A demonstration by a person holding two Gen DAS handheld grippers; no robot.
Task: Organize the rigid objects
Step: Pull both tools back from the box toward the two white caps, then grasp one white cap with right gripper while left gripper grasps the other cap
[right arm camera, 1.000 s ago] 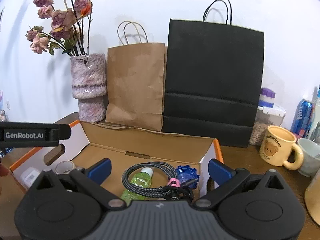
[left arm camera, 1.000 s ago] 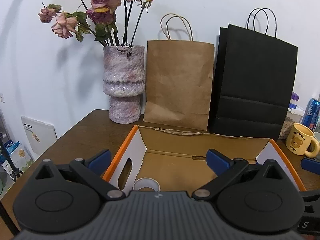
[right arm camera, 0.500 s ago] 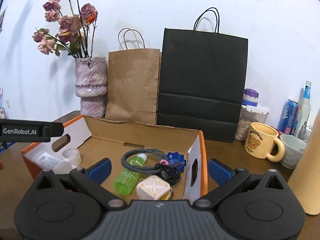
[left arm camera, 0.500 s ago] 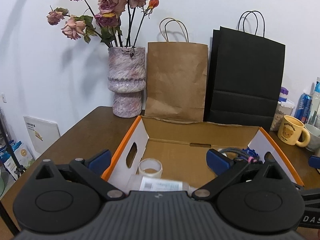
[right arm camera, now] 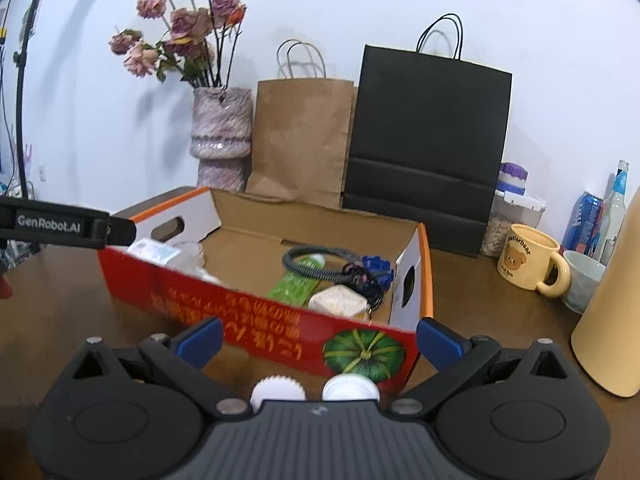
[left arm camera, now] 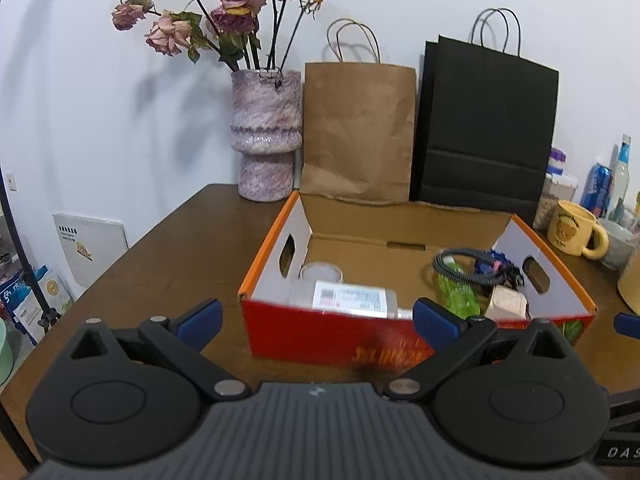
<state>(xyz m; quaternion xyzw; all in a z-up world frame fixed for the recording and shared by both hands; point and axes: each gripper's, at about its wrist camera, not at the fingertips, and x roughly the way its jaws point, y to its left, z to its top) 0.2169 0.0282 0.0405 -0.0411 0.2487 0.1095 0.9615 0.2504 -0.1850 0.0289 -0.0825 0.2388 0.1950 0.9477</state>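
Nearest the right wrist camera, two white caps [right arm camera: 314, 391] peek over the tool's body, on the table between the spread fingers of the right gripper [right arm camera: 318, 336], which grips nothing. Just beyond them stands the red box [right arm camera: 256, 332], its front wall facing both tools. The left gripper [left arm camera: 316, 320] is likewise spread wide and empty, just short of that wall. Inside the box, toward the left end, lies a clear labelled bottle [left arm camera: 348, 298] with a tape roll [left arm camera: 321, 272] behind it; toward the right lie a green bottle [left arm camera: 456, 294], a coiled cable [left arm camera: 468, 266], a pale block [left arm camera: 506, 304] and something blue, possibly a toy. Behind the box stand a vase [left arm camera: 266, 140] and two paper bags [left arm camera: 358, 132].
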